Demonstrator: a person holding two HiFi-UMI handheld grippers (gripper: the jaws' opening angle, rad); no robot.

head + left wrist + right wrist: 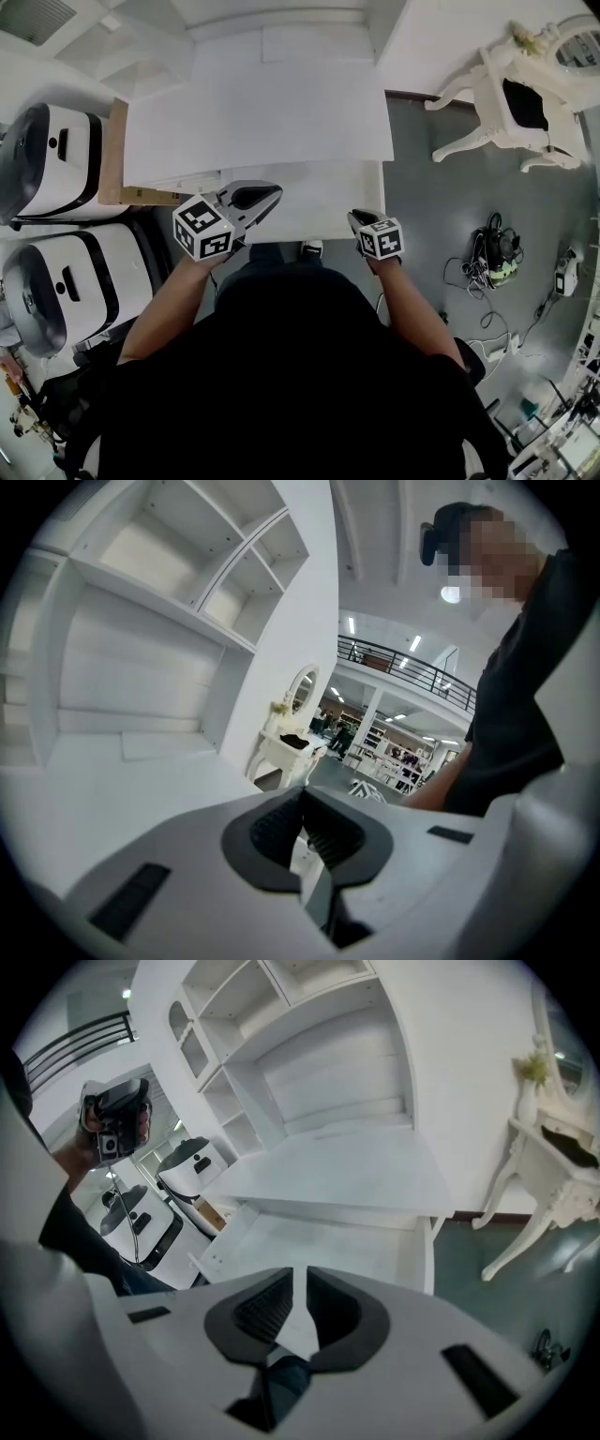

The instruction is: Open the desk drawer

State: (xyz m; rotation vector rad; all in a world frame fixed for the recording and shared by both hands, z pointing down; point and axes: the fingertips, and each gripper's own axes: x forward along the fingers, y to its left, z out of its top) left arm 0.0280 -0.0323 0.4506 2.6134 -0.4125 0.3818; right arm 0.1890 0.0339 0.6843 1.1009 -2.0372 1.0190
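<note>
The drawer (pixel 319 1241) is pulled out from under the desk (pixel 262 112), so the job looks done, though my body hides its front. My left tongs (pixel 270 194) are pressed together and empty. My right tongs (pixel 357 218) are slightly spread, pinching nothing.

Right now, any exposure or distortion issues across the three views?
Head view: the white desk top is washed out, nearly textureless, and the person's dark torso is crushed to black. Left gripper view: fisheye with black corners, shelf edges bow, a ceiling light flares. Right gripper view: same round vignette, curved shelf lines; the open drawer is legible.
</note>
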